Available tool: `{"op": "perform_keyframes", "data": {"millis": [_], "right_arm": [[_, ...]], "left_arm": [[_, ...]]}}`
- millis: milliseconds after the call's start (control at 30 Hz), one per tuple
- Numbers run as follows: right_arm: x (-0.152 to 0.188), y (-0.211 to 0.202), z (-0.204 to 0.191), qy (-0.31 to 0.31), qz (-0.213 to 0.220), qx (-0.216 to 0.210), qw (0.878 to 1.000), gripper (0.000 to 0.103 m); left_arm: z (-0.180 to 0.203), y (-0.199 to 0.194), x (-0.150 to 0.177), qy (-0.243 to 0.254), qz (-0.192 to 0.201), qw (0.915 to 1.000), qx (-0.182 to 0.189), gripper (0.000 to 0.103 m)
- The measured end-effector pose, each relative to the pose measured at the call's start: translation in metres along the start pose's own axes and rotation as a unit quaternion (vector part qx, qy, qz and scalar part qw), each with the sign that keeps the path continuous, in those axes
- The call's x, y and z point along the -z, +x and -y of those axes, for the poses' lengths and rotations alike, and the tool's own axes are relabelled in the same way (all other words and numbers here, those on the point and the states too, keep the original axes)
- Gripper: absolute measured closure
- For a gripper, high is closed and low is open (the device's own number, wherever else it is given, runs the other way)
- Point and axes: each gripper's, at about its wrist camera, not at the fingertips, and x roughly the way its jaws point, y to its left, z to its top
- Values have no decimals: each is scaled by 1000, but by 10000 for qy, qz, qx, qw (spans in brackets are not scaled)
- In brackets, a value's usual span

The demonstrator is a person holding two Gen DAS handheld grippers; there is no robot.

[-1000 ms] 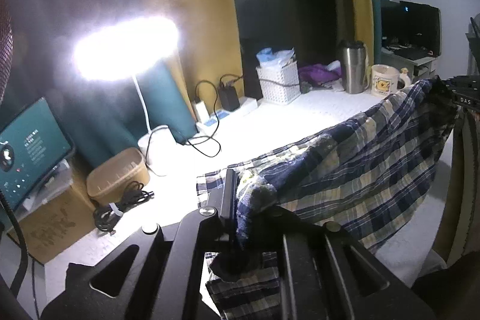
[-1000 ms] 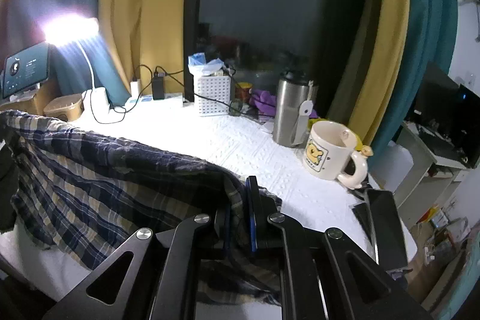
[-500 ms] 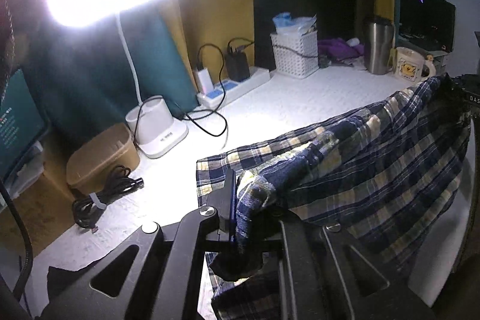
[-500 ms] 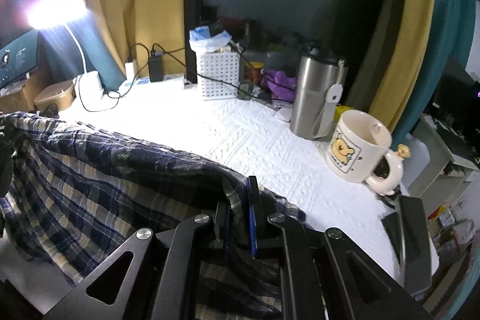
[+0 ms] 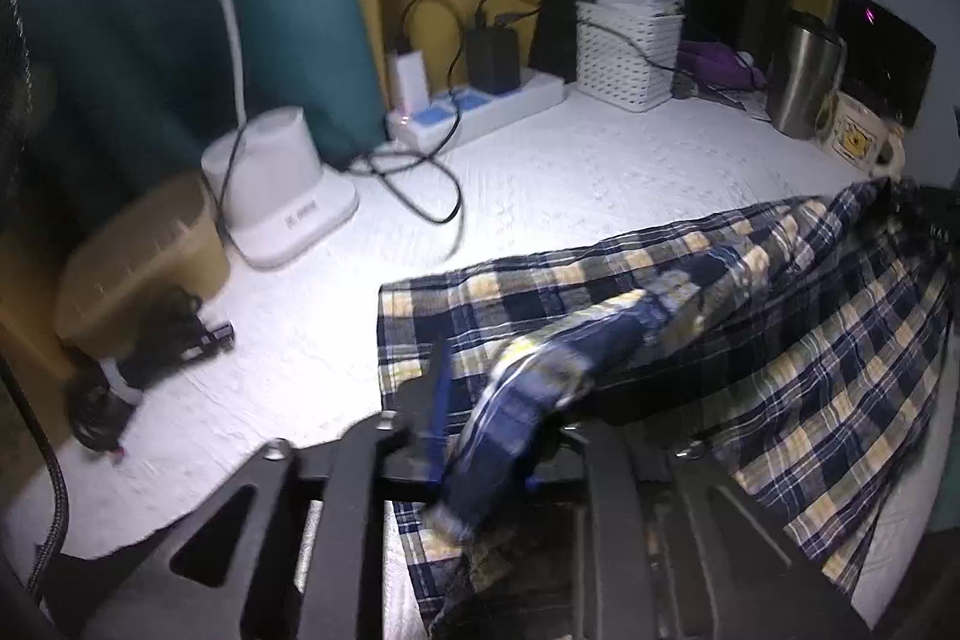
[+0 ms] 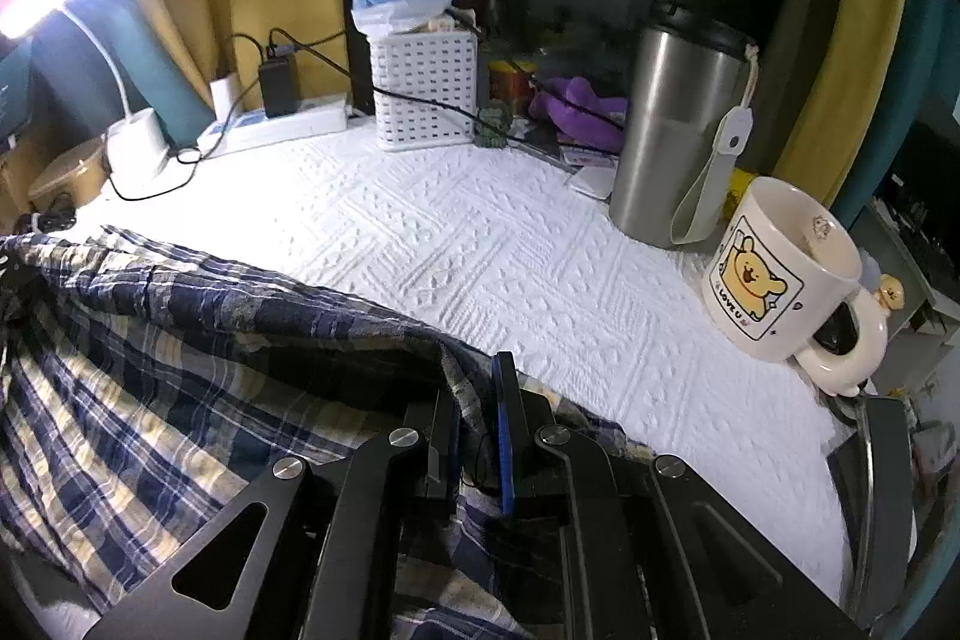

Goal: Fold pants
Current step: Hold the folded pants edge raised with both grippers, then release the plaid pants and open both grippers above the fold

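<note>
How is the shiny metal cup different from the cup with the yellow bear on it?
The steel tumbler is tall, narrow and silvery with a dark lid on top; the bear mug is short, wide, cream-coloured and open at the top. The tumbler has a hanging strap, while the mug has a curved handle. The tumbler is plain; the mug shows a cartoon bear. Both stand upright, side by side, on the white textured cloth.

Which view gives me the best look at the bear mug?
The right wrist view: the mug stands close, sharp and whole beside the steel tumbler. In the left wrist view it is small and blurred at the far right edge.
</note>
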Motion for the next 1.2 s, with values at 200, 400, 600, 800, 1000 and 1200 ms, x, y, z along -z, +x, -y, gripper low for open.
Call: {"op": "perform_keyframes", "data": {"millis": [200, 400, 600, 800, 1000, 1200], "right_arm": [[-4, 21, 3, -22, -190, 87, 9998, 94], [-10, 32, 1, -99, -353, 150, 9992, 94], [-16, 36, 0, -143, -484, 168, 9986, 93], [-27, 24, 4, -124, -247, 499, 9984, 8], [-33, 9, 9, -16, 11, 615, 9981, 7], [-36, -10, 4, 245, 242, 336, 9988, 7]], "left_arm": [[-28, 16, -5, -339, -71, 9987, -381, 70], [-41, 28, -8, -414, -112, 9987, -288, 70], [-28, 29, -16, 17, -18, 9999, 160, 62], [-13, 30, -12, 523, -247, 9978, 332, 59], [-14, 56, -21, 773, -549, 9954, -100, 58], [-39, 68, -48, 240, -412, 9984, -290, 58]]}}
